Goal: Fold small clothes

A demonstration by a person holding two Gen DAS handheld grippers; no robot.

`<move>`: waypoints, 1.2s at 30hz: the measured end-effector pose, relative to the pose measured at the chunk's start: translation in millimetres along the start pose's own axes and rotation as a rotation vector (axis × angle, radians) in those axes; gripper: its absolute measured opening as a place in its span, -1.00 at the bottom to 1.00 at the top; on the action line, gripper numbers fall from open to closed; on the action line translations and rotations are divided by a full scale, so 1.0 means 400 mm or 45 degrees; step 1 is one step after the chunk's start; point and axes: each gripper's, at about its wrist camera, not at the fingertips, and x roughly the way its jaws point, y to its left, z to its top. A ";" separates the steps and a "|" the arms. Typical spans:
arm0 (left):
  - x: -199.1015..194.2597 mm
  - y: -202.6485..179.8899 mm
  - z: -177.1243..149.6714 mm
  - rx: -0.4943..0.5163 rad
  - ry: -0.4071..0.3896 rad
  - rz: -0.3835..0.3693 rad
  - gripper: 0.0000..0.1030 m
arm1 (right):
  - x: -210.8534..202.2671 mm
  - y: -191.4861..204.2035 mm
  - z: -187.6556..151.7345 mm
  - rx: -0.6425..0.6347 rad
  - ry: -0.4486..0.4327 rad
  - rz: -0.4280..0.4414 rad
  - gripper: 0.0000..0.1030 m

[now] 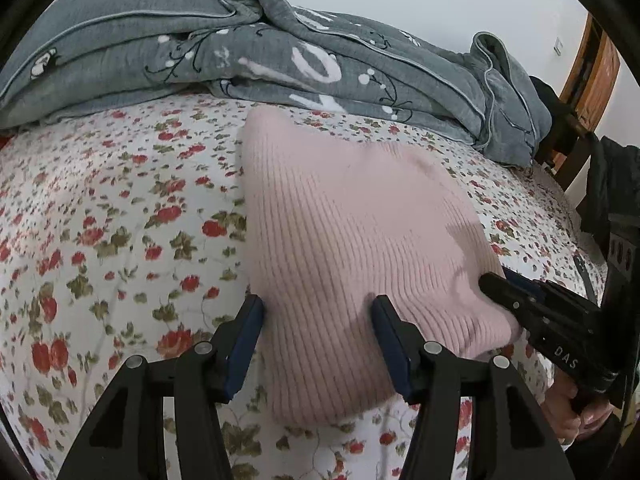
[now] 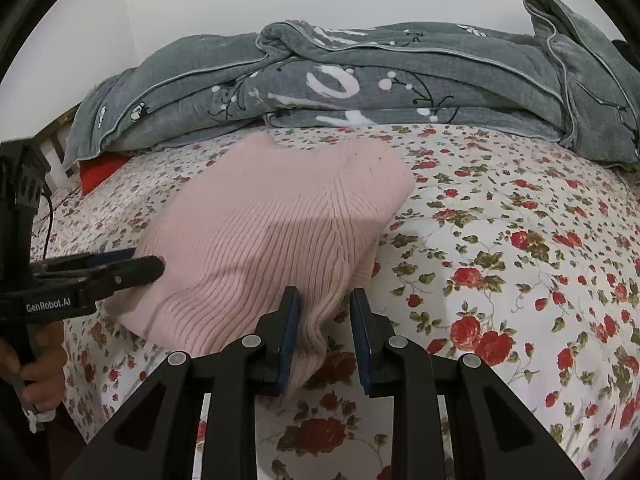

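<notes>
A pink ribbed knit garment lies folded on the flowered bed sheet. My left gripper is open, its jaws either side of the garment's near edge. In the right wrist view the garment lies left of centre. My right gripper is open around the garment's near right corner, which hangs loose between the jaws. The right gripper shows in the left wrist view at the garment's right edge. The left gripper shows in the right wrist view at its left edge.
A rumpled grey quilt lies along the far side of the bed, also in the right wrist view. A red item sits at the far left by the bed frame. A wooden door stands at far right.
</notes>
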 end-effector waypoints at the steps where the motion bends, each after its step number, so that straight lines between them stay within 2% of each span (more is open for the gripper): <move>1: 0.000 0.001 -0.002 -0.005 0.003 -0.003 0.08 | 0.001 -0.001 0.000 0.011 0.003 0.005 -0.51; 4: -0.001 0.005 -0.014 -0.016 0.010 -0.010 0.09 | 0.009 -0.001 -0.003 0.030 0.007 0.012 -0.53; 5: -0.002 0.007 -0.017 -0.019 0.010 -0.014 0.09 | 0.008 -0.001 -0.005 0.034 0.002 0.030 -0.60; 6: -0.004 0.010 -0.022 -0.026 0.008 -0.018 0.09 | 0.009 -0.001 -0.006 0.038 -0.002 0.060 -0.85; 10: -0.027 0.023 -0.029 -0.038 -0.015 -0.040 0.07 | -0.037 -0.008 -0.008 0.075 -0.119 0.093 -0.90; 13: -0.054 0.038 -0.032 -0.035 -0.045 -0.029 0.07 | -0.072 -0.047 -0.010 0.199 -0.197 0.222 -0.91; 17: -0.070 0.071 -0.045 -0.073 -0.039 -0.057 0.07 | -0.017 -0.072 -0.022 0.259 -0.091 0.145 -0.91; 22: -0.085 0.085 -0.062 -0.066 -0.043 -0.056 0.07 | -0.069 -0.068 -0.031 0.308 -0.222 0.152 -0.91; 26: -0.076 0.078 -0.062 -0.072 -0.030 -0.059 0.06 | -0.017 -0.038 -0.039 0.230 -0.110 0.035 -0.91; 31: -0.064 0.065 -0.064 -0.068 -0.015 -0.043 0.06 | -0.030 -0.016 -0.040 0.187 -0.071 -0.008 -0.80; 36: -0.056 0.053 -0.068 -0.060 -0.011 -0.042 0.06 | -0.070 0.002 -0.048 0.152 -0.065 0.017 -0.69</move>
